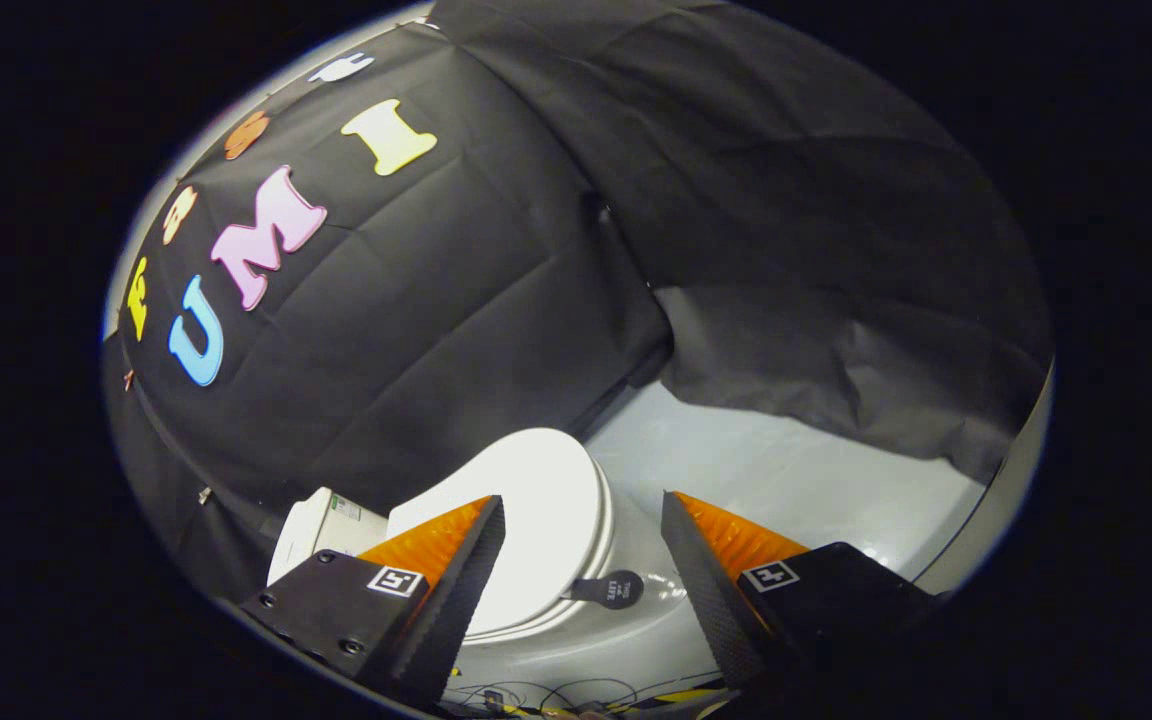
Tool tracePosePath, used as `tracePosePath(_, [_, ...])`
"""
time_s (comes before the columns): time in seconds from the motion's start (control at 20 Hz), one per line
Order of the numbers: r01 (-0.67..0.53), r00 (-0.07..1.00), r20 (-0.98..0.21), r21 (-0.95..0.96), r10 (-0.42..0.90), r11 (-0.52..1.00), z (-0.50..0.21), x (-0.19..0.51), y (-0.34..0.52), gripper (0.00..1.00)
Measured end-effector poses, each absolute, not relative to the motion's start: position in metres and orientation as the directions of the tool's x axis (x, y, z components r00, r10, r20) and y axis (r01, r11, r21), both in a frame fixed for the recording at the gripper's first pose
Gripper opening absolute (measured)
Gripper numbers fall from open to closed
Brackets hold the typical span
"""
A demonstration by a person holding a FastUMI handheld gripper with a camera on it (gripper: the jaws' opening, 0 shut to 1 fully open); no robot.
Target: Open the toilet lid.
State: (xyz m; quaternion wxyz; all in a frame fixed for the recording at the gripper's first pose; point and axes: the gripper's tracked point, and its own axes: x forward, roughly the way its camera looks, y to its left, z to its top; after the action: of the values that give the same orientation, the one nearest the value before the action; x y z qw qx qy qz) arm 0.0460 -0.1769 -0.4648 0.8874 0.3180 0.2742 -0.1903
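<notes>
glossy white oval toilet lid (536, 520) lies closed beyond the empty, spread claw (584, 530).

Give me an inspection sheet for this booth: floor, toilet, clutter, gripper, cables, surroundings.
Surface: pale grey floor, glossy, bare beside the toilet.
Job's things: white toilet; its lid is down, closed over the seat. A small dark tab sticks out from the lid's edge. The tank sits behind, against the wall.
Clutter: nothing seen.
Gripper: gripper open, fingers spread wide, touching nothing; the lid lies between and just beyond them.
Cables: thin wires on the floor below the bowl, near the fingers.
Surroundings: black cloth wall behind the toilet, a second cloth hanging loose and wrinkled beside it.
</notes>
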Motion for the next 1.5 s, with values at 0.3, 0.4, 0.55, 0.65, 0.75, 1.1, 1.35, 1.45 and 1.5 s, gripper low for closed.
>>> tracePosePath(0.3, [0.581, 0.725, -0.688, 0.578, -0.041, 0.573, -0.538, 0.033, -0.168, 1.0])
tracePosePath(0.4, [0.591, 0.709, -0.705, 0.591, -0.004, 0.549, -0.551, 0.029, -0.161, 0.99])
tracePosePath(0.55, [0.597, 0.684, -0.727, 0.61, 0.067, 0.522, -0.566, 0.033, -0.147, 1.0])
tracePosePath(0.65, [0.628, 0.655, -0.751, 0.603, 0.084, 0.492, -0.581, 0.032, -0.141, 0.97])
tracePosePath(0.75, [0.635, 0.662, -0.743, 0.625, 0.097, 0.453, -0.583, 0.033, -0.14, 0.84])
tracePosePath(1.1, [0.607, 0.728, -0.673, 0.721, 0.129, 0.334, -0.577, 0.042, -0.146, 0.2])
tracePosePath(1.35, [0.586, 0.732, -0.667, 0.721, 0.141, 0.369, -0.572, 0.041, -0.141, 0.07])
tracePosePath(1.45, [0.591, 0.726, -0.675, 0.709, 0.13, 0.384, -0.571, 0.042, -0.139, 0.07])
tracePosePath(1.5, [0.588, 0.726, -0.677, 0.703, 0.121, 0.4, -0.566, 0.042, -0.137, 0.06])
